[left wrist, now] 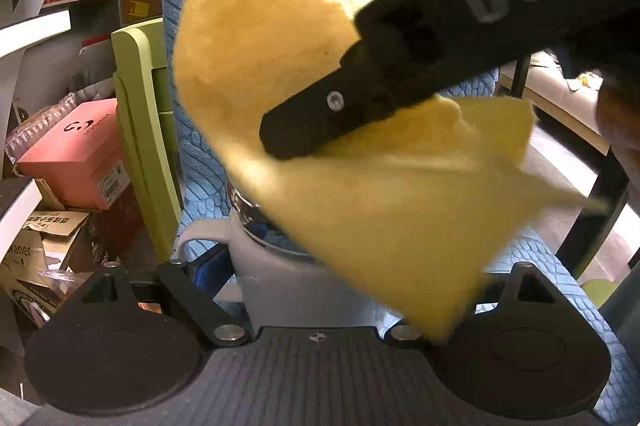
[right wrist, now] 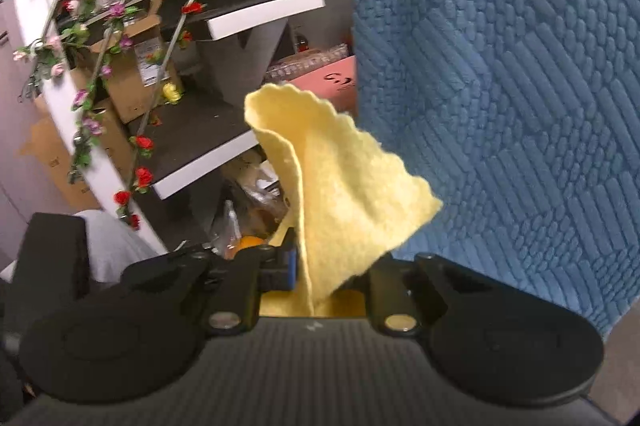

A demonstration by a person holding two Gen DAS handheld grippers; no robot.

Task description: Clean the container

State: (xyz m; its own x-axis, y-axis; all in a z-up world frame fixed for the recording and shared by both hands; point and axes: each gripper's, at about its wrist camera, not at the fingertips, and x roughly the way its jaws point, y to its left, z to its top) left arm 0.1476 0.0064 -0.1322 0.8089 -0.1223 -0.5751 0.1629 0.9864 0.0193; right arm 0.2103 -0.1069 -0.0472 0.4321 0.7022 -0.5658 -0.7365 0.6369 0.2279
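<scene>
Container: your pot point(left wrist: 276, 266) was pale grey-white, with a looped handle point(left wrist: 200, 234) on its left side and a shiny metal rim point(left wrist: 256, 214) at its mouth. It sat low in the left wrist view, between your left gripper's point(left wrist: 316, 266) two fingers.
Left gripper: you had its fingers set wide, one on each side of the pot's body; a blue pad point(left wrist: 208, 270) showed by the handle side. Whether they pressed the pot, I could not tell.
Cloth: your yellow cloth point(left wrist: 312, 97) had a scalloped edge and hung folded over the pot's mouth, hiding most of the opening. Its lower corner was blurred.
Right gripper: in the left wrist view its black finger point(left wrist: 320, 117) lay across the cloth above the pot. In the right wrist view you had the right gripper point(right wrist: 320, 274) pinched on the cloth point(right wrist: 340, 185), which stood up in a fold between the fingers.
Backdrop: a blue textured mat point(left wrist: 200, 145) lay under and behind the pot.
Around: a green frame point(left wrist: 140, 129) stood just left of the mat, a pink box point(left wrist: 80, 153) and cartons point(left wrist: 48, 238) further left. Shelves point(right wrist: 240, 13) with a flower garland point(right wrist: 100, 73) filled the right wrist view's left side.
</scene>
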